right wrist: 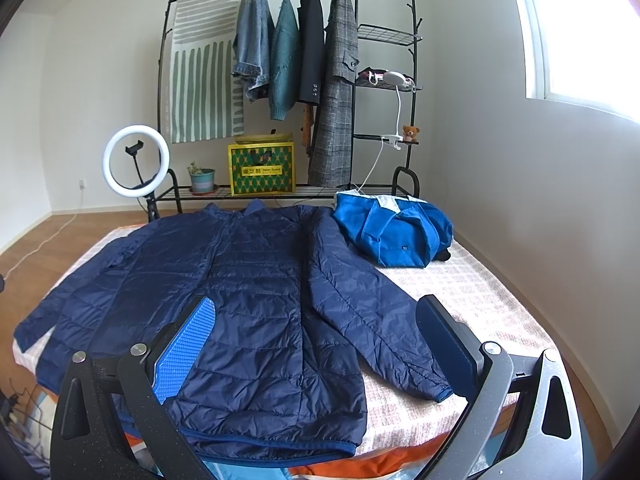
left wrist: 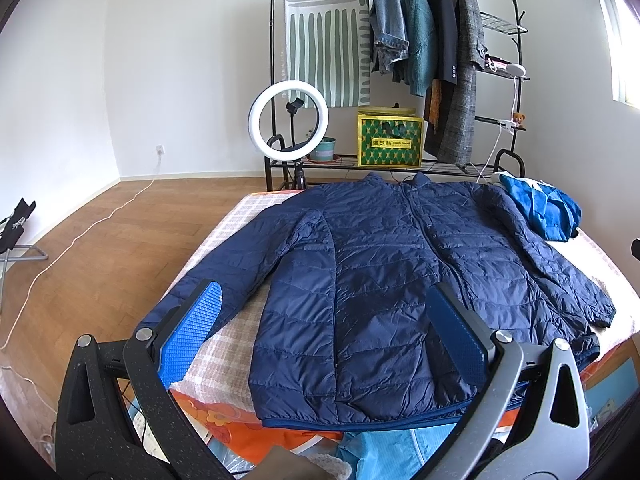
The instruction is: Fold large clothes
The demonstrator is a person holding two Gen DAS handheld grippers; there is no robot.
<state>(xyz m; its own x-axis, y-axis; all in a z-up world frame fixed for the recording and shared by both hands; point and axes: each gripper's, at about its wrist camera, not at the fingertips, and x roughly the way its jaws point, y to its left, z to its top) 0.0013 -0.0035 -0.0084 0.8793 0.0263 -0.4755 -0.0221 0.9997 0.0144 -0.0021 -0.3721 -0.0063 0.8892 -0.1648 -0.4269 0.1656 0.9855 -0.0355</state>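
Note:
A navy quilted puffer jacket (left wrist: 384,280) lies flat and spread out, front up, on the bed, collar at the far end, both sleeves out to the sides; it also shows in the right wrist view (right wrist: 248,300). My left gripper (left wrist: 324,320) is open and empty, above the jacket's near hem on its left side. My right gripper (right wrist: 320,332) is open and empty, above the jacket's lower right part, near the right sleeve cuff (right wrist: 436,388).
A bright blue garment (right wrist: 396,228) lies crumpled at the bed's far right corner. The bed has a checked cover (right wrist: 472,292). A clothes rack (right wrist: 288,80) with hung clothes, a yellow box and a ring light (right wrist: 136,162) stand beyond the bed. More fabric lies below the near edge (left wrist: 384,452).

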